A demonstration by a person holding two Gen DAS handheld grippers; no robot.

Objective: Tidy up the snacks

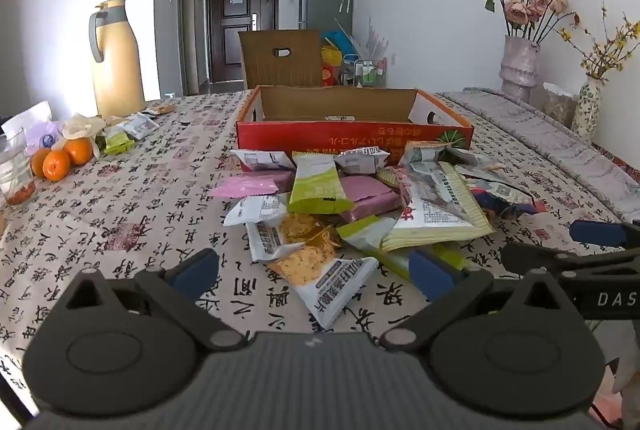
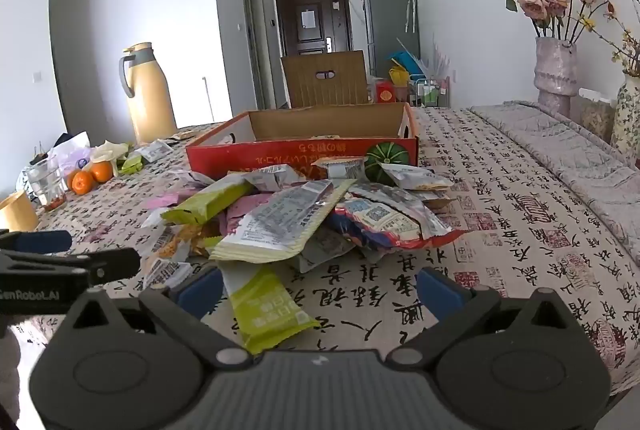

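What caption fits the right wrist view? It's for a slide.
Open right gripper hovers before a snack pile, a green packet between its fingers, red cardboard box beyond.

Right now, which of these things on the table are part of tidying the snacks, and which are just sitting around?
Part of the job:
- pile of snack packets
- red cardboard box, open
- left gripper and right gripper, both open

Just lying about:
- oranges
- yellow thermos jug
- vase of dried roses
- glass

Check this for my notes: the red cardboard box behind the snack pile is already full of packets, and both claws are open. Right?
Not quite. The red cardboard box looks nearly empty in the right wrist view; the snack pile still lies on the tablecloth before it. Both claws, left and right, are open.
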